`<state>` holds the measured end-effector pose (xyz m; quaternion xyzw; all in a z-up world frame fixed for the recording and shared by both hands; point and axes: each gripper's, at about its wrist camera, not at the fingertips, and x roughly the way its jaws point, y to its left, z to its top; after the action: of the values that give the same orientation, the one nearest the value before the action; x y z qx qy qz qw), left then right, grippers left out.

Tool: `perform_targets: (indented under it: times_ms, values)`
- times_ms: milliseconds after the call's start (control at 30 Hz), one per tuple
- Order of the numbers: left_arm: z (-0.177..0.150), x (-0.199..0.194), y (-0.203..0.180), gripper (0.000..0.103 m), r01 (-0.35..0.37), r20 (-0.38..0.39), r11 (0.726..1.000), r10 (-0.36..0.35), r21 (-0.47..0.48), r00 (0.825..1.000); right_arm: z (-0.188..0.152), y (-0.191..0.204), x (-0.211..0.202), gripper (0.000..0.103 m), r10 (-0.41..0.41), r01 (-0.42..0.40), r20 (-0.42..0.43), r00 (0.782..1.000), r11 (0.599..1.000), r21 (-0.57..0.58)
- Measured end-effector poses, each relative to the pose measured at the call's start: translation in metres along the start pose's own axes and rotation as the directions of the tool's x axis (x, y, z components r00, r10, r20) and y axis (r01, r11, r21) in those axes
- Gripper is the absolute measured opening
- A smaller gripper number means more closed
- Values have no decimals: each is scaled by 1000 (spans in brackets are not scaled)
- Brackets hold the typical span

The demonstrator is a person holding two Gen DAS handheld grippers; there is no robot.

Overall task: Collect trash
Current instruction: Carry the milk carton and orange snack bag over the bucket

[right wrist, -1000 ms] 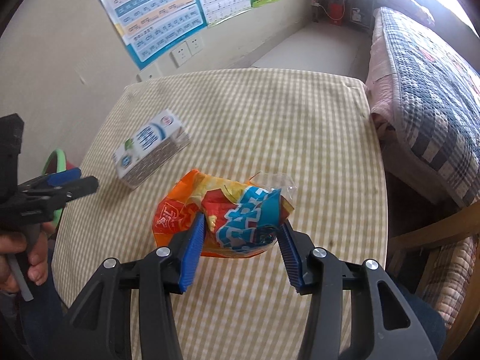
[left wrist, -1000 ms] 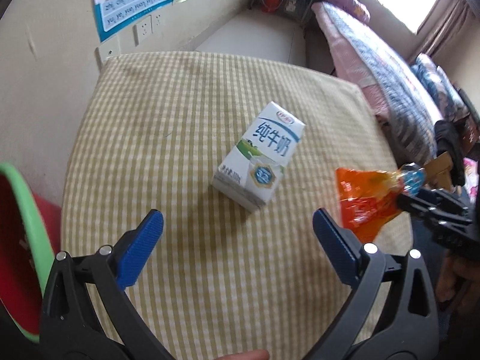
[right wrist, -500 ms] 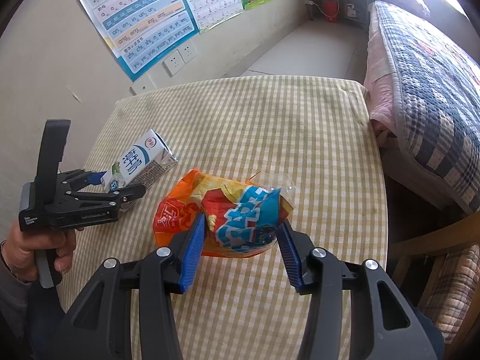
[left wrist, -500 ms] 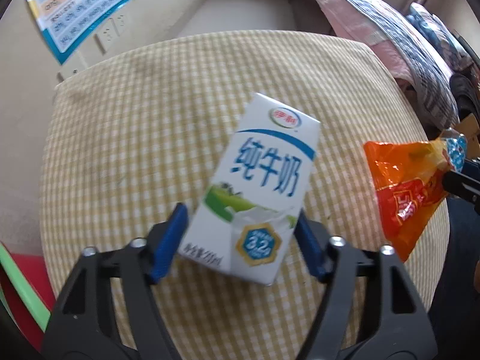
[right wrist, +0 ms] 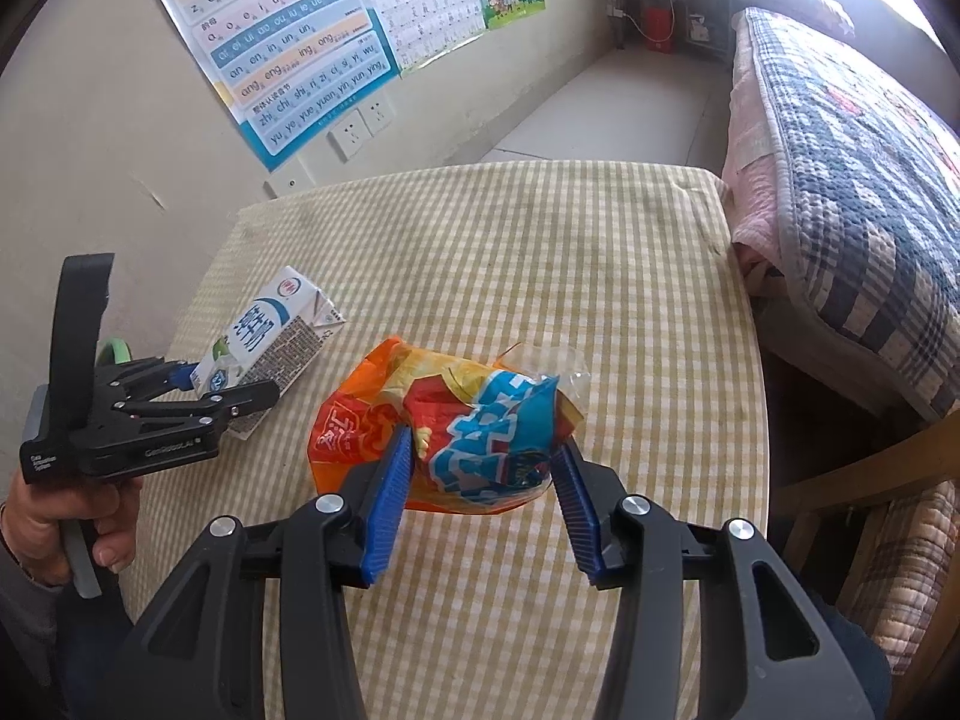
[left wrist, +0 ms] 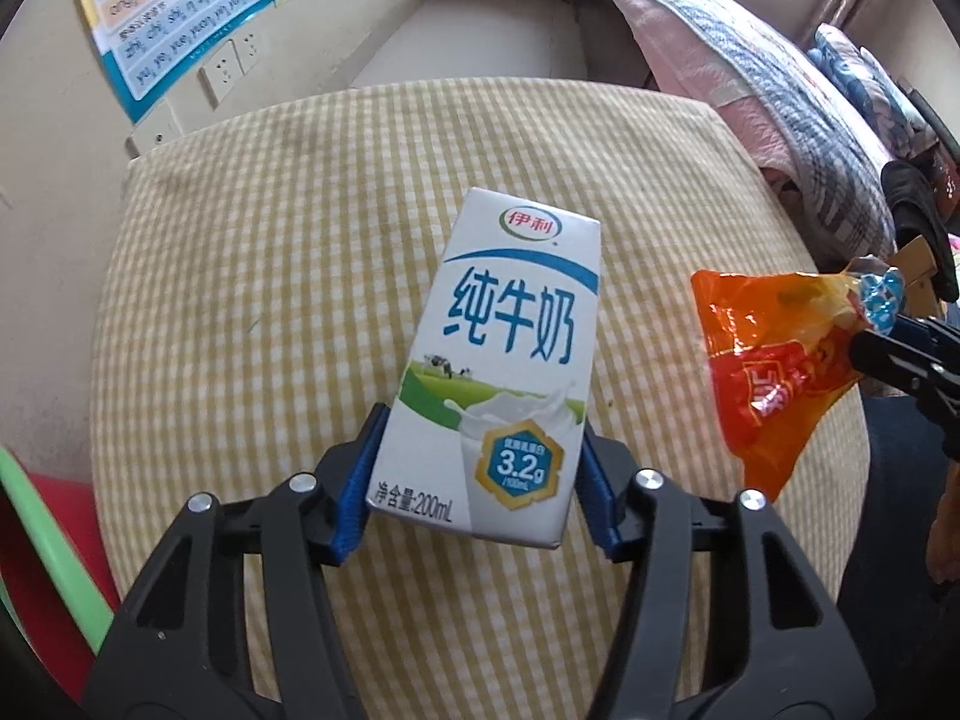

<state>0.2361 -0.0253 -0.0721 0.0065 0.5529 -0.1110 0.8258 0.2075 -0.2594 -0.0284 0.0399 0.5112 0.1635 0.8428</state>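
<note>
- Left hand-held gripper [left wrist: 477,483]: blue pads pressed against both sides of the carton's [left wrist: 504,360] lower end; jaws closed on it. In the right wrist view this gripper [right wrist: 231,387] is gripped by the person's hand [right wrist: 66,510] at the worktop's left edge.
- Carton: white milk box with blue lettering, printed face up, over the worktop [left wrist: 288,276], its far end pointing toward the wall.
- Right hand-held gripper [right wrist: 480,477]: pads clamped on the crumpled wrapper [right wrist: 444,426], holding it.
- Wrapper: orange, red and blue foil bag, to the right of the carton, raised above the worktop; in the left wrist view it [left wrist: 774,360] hangs at the worktop's right edge.
- Worktop: covered by a yellow-and-white checked cloth.
- Bin [left wrist: 36,540]: green rim, red inside, left of the worktop.
- Bed [right wrist: 840,180]: checked quilt, right of the worktop.
- Poster [right wrist: 282,30] and sockets [right wrist: 360,126]: on the wall beyond the worktop.
</note>
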Motion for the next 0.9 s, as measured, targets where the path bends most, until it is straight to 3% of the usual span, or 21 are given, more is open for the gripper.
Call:
perform_targets:
  times_ms: [400, 733, 900]
  values:
    - [-48, -71, 42, 55, -26, 86, 992, 37, -123, 996, -1, 64, -26, 44, 42, -37, 49, 998, 995, -95]
    - [-101, -130, 105, 55, -80, 152, 959, 124, -271, 981, 6, 152, -25, 44, 128, -110, 66, 990, 969, -221]
    - [-129, -154, 138, 55, -106, 174, 929, 177, -353, 969, 9, 198, -21, 44, 176, -154, 57, 983, 947, -282]
